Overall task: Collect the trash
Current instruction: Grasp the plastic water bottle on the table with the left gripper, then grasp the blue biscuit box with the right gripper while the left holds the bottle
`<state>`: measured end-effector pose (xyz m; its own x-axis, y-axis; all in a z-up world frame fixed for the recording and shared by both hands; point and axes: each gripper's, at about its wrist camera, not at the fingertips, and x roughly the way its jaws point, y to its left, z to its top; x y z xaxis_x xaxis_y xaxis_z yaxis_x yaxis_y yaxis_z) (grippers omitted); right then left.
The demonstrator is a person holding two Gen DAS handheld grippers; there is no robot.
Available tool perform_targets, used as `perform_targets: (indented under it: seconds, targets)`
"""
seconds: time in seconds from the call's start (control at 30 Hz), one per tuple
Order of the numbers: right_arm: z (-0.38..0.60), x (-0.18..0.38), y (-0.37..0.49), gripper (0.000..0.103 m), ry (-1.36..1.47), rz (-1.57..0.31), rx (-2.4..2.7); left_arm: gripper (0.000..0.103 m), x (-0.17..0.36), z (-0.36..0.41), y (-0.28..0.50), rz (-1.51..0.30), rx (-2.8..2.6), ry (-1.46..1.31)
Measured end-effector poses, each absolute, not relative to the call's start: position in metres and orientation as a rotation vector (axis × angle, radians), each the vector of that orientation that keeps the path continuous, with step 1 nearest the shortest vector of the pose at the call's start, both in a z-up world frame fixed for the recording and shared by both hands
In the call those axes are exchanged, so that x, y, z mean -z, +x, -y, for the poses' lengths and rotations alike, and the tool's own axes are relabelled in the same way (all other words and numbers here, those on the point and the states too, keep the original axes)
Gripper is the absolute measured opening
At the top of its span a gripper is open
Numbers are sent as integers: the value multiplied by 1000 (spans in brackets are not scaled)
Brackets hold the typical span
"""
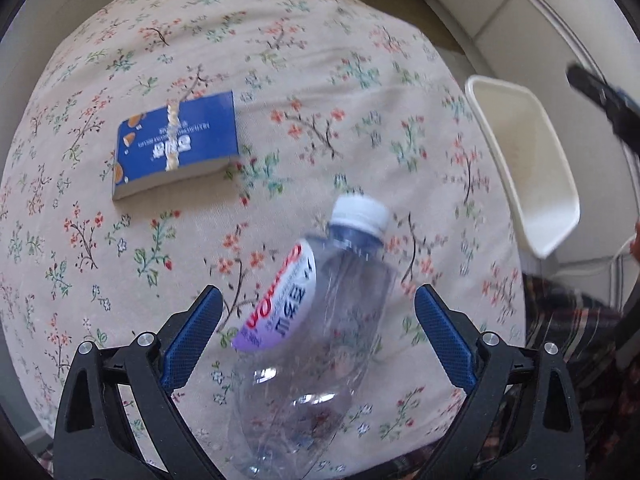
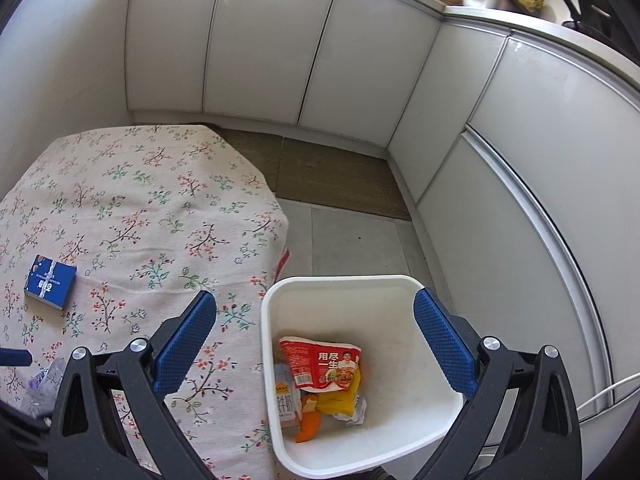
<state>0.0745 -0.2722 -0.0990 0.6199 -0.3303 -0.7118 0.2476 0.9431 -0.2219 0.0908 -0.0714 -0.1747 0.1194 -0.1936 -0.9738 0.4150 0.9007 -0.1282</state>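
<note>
Right wrist: white bin (image 2: 276, 304) with wrappers (image 2: 320, 366) inside.

Your left tool (image 1: 316, 330) has its blue-padded jaws spread wide, with the clear, empty plastic bottle (image 1: 316, 344) lying between them; neither pad appears to touch it. Its white cap (image 1: 360, 210) points toward 12 o'clock and its purple and white label (image 1: 282, 298) faces 10 o'clock. On the floral-cloth worktop (image 1: 280, 60), a flat blue cardboard box (image 1: 176, 144) lies at 10 o'clock, well apart from the bottle. A white plastic bin (image 1: 528, 160) stands off the worktop's edge at 2 o'clock.
</note>
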Motion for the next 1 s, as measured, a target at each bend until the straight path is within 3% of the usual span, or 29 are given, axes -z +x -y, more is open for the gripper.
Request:
perform_targets:
  seconds: [0.27,0.3,0.4,0.53,0.87,1.0]
  targets:
    - [260,107,90,96,-96,-870,326,92,192,80,75,-1402,466,343]
    - [260,108,91,96,-90,-875,325,91,193,82,73,-1397,471,365]
    - [260,111,96,96,-65,-893,326,73,196,86,66,-1381,491,423]
    - [251,114,102,96,-65,-903,307,72,190,75,58,-1323,521,397]
    - [191,128,126,96,-111,-929,52,72,140,-54,70,-1091,411,-142]
    - [160,149,141,96,-74,-1023,-95,72,121,-96,83,-988,331,-324]
